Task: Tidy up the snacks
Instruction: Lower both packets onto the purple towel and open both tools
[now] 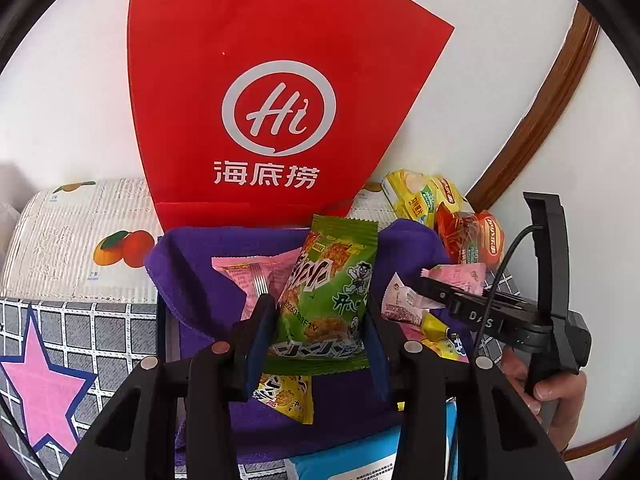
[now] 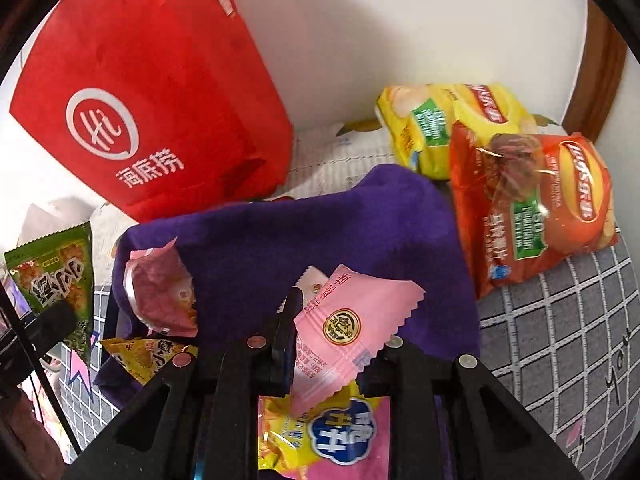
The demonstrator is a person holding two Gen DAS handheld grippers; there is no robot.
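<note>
Left tongs (image 1: 320,320): pinching green snack packet (image 1: 328,300), held above purple cloth (image 1: 192,280).
Right tongs (image 2: 336,344): pressed together on pink snack packet (image 2: 352,328), over the cloth.
Red paper bag (image 1: 260,100): upright at the cloth's far edge, against the wall.
Chip bags (image 2: 532,208): red and yellow, at the cloth's far right corner.
Loose packets: pink and yellow, on the cloth.

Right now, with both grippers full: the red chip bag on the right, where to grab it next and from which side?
Take the red chip bag by its lower crimped edge, coming from above on the near side. It lies tilted, its top half leaning on the yellow chip bag; the puffed middle looks too fat, so the flat seam probably pinches best.
</note>
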